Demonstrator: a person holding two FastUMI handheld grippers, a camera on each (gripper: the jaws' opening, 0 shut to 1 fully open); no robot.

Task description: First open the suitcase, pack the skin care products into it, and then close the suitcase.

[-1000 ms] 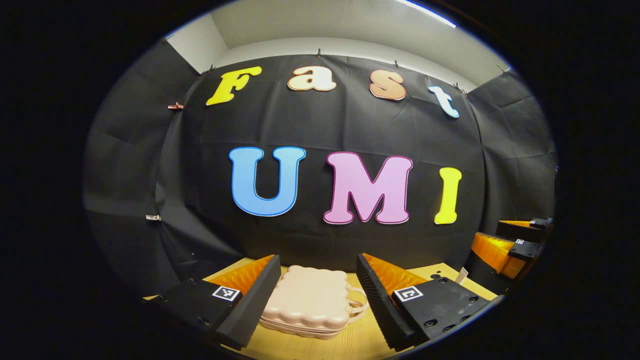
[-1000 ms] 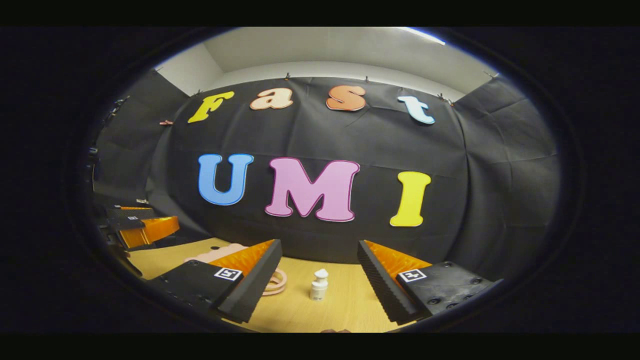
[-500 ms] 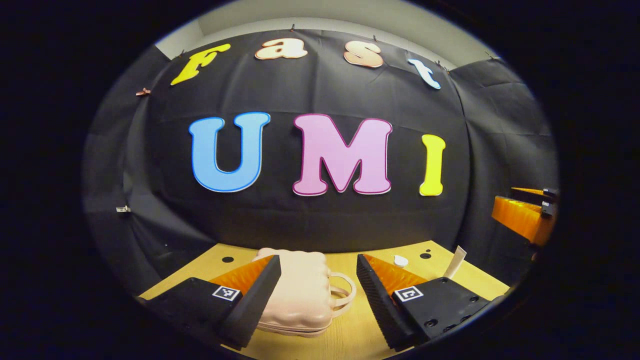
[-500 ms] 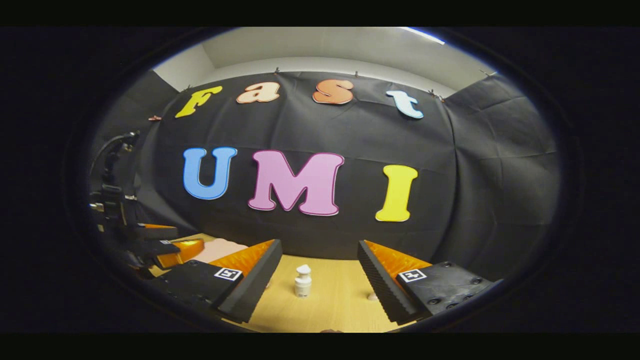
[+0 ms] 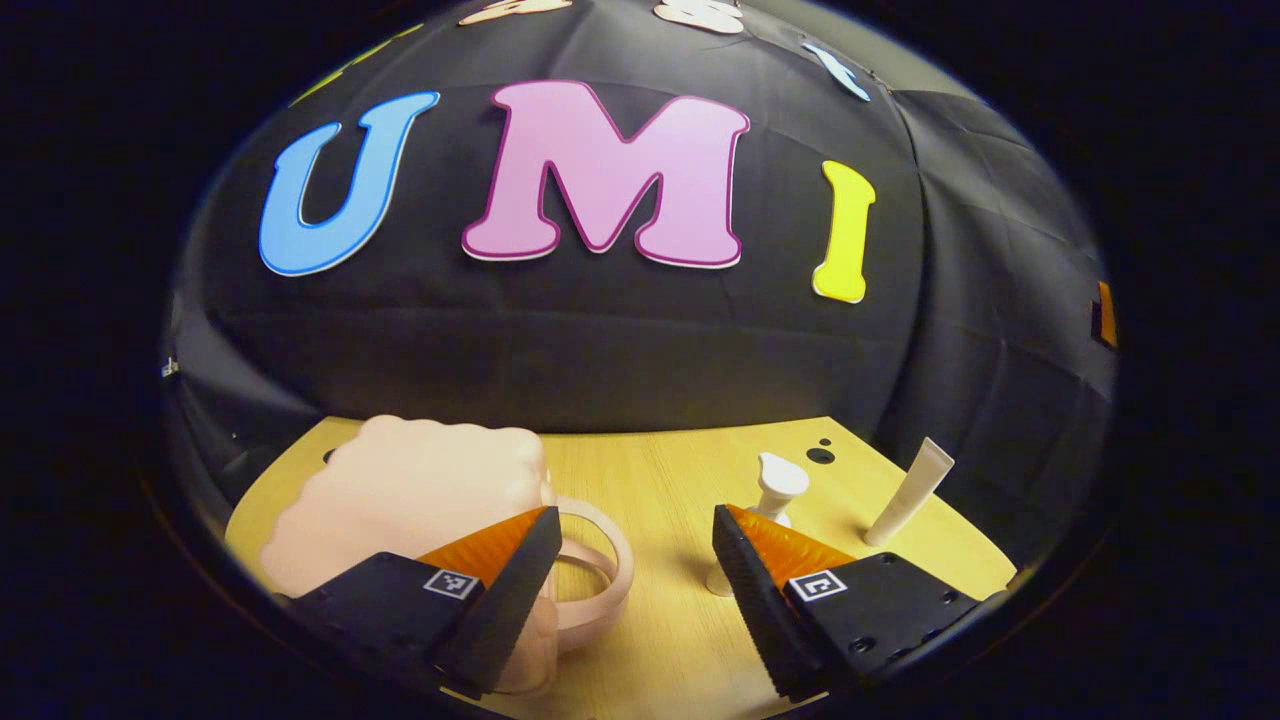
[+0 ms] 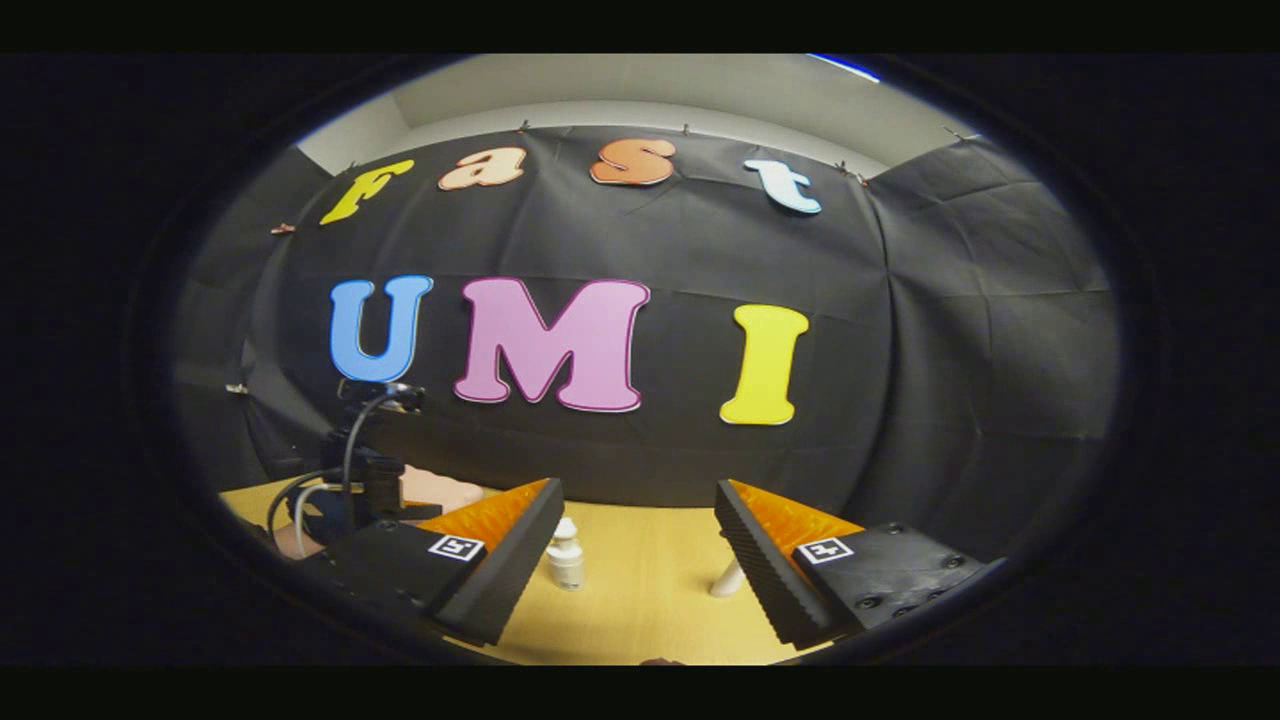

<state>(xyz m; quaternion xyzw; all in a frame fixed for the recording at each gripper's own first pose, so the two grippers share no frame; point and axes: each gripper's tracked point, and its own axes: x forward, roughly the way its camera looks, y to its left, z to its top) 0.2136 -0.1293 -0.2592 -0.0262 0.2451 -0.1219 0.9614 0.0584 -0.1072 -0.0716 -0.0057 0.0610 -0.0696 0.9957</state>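
On the counter: closed pink suitcase, at left.
Left tool: released, hovering by the suitcase handle.
Right tool: released, empty.
Products: pump bottle and tube standing right of the suitcase.

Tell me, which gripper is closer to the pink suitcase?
Left. The left gripper is right at the suitcase, one finger overlapping its handle side. The right gripper sits off to the side, facing a small white bottle.
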